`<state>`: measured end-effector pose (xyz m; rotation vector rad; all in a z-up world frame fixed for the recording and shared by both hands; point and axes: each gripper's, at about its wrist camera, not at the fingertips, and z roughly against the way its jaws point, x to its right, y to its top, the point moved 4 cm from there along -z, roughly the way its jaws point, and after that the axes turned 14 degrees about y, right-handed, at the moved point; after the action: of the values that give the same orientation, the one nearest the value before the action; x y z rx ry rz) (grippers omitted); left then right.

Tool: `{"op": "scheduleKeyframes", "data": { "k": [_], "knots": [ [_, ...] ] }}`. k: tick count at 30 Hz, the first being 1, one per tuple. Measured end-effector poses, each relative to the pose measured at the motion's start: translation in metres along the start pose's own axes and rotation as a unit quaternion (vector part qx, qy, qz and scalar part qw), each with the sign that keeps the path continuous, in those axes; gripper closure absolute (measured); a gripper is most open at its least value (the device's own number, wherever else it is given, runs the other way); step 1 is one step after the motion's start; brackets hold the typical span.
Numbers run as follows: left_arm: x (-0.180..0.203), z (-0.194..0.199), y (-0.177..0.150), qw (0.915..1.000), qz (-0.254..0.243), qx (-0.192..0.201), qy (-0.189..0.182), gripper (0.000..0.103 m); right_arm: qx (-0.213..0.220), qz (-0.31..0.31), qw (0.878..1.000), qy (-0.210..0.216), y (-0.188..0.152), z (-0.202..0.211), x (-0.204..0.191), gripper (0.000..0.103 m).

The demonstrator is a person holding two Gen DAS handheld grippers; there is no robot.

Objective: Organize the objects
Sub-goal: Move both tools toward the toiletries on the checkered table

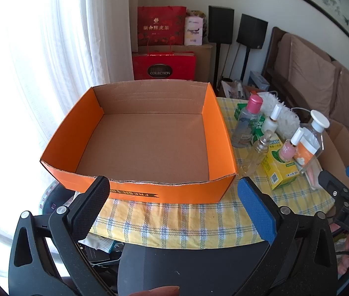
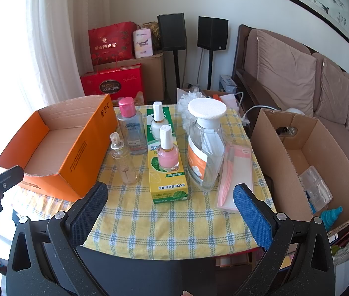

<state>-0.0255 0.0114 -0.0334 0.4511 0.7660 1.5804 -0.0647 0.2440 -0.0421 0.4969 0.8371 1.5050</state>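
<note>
An empty orange cardboard box (image 1: 221, 135) sits on the yellow checked tablecloth (image 2: 174, 224), straight ahead of my left gripper (image 1: 172, 185), which is open and holds nothing. To the box's right stand a pink-capped clear bottle (image 2: 130, 128), a small glass perfume bottle (image 2: 124, 162), a white nail polish (image 2: 157, 123) and a pink nail polish (image 2: 167, 155) on a green-yellow toothpaste box (image 2: 168, 190), a large clear pump bottle (image 2: 205, 153) and a pink razor packet (image 2: 233, 172). My right gripper (image 2: 170, 190) is open and empty, hovering just short of these.
A brown cardboard box (image 2: 268, 148) stands off the table's right edge, with a plastic tray and a teal funnel inside. A white fluffy duster (image 2: 184, 108) lies behind the bottles. Red gift bags, two speakers and a sofa are beyond the table.
</note>
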Motion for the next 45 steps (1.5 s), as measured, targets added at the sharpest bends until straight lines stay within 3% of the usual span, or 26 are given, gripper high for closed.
{"op": "scheduleKeyframes", "data": {
  "k": [14,27,41,45],
  "knots": [
    [0.004,-0.003,0.003,0.9999,-0.007,0.007,-0.011,0.000,0.007,-0.003,1.000,0.005,0.002,0.002,0.015,0.000],
    [0.019,-0.009,0.030,0.9973,-0.005,0.018,-0.071,0.000,0.061,-0.012,0.998,0.023,0.057,-0.004,0.064,0.000],
    [0.043,-0.023,0.037,0.9940,-0.017,0.008,-0.108,0.000,0.042,0.035,0.998,0.010,0.070,-0.056,0.069,0.002],
    [0.044,-0.027,0.036,0.9934,-0.015,0.003,-0.114,0.000,0.031,0.043,0.999,0.003,0.069,-0.063,0.070,0.009]
  ]
}}
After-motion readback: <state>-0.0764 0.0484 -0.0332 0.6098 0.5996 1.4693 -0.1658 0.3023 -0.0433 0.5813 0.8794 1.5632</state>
